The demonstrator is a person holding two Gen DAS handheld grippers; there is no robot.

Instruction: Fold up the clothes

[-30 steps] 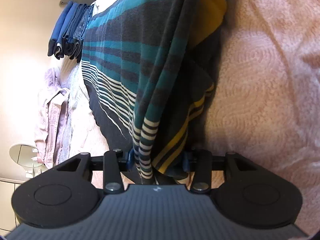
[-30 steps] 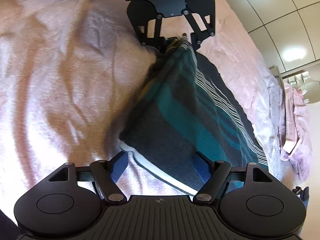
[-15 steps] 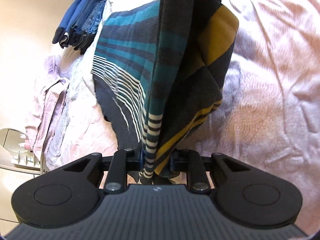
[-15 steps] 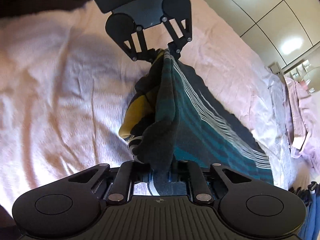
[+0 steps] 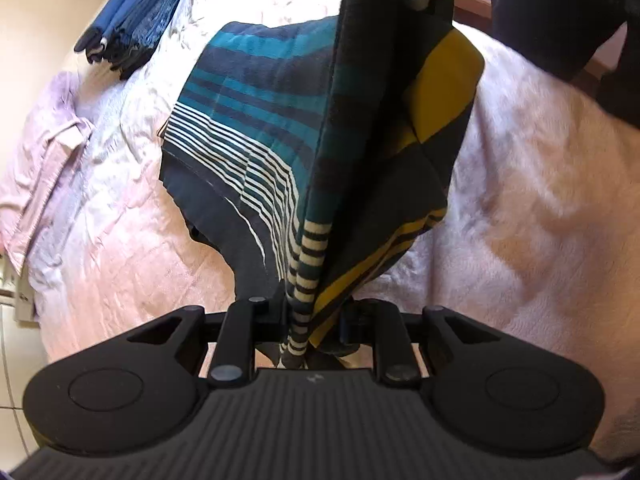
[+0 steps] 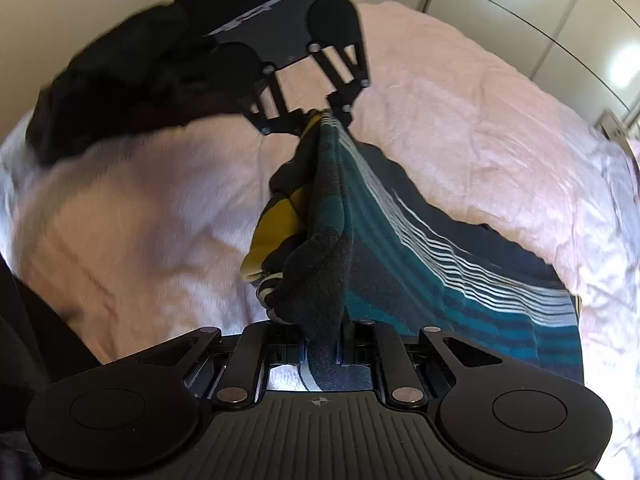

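Note:
A striped garment point(image 5: 256, 120) in teal, dark grey, white and mustard hangs between both grippers above a pink bedspread point(image 5: 520, 208), its far part still lying on the bed. My left gripper point(image 5: 312, 328) is shut on a bunched striped edge of it. My right gripper point(image 6: 322, 344) is shut on a dark grey corner of the same garment point(image 6: 400, 248). In the right wrist view the left gripper point(image 6: 316, 118) appears at the top, pinching the cloth's other end, with a dark sleeve point(image 6: 120, 92) behind it.
A stack of folded blue clothes point(image 5: 128, 28) lies at the bed's far corner. A pale pink shirt point(image 5: 40, 152) lies along the bed's left edge. Wardrobe panels point(image 6: 540, 20) stand beyond the bed. A dark-clothed person point(image 5: 568, 28) is at the upper right.
My right gripper went from open around the garment's corner to shut on it. Both grippers rose, lifting the near edge of the garment off the bed, so more of the room shows.

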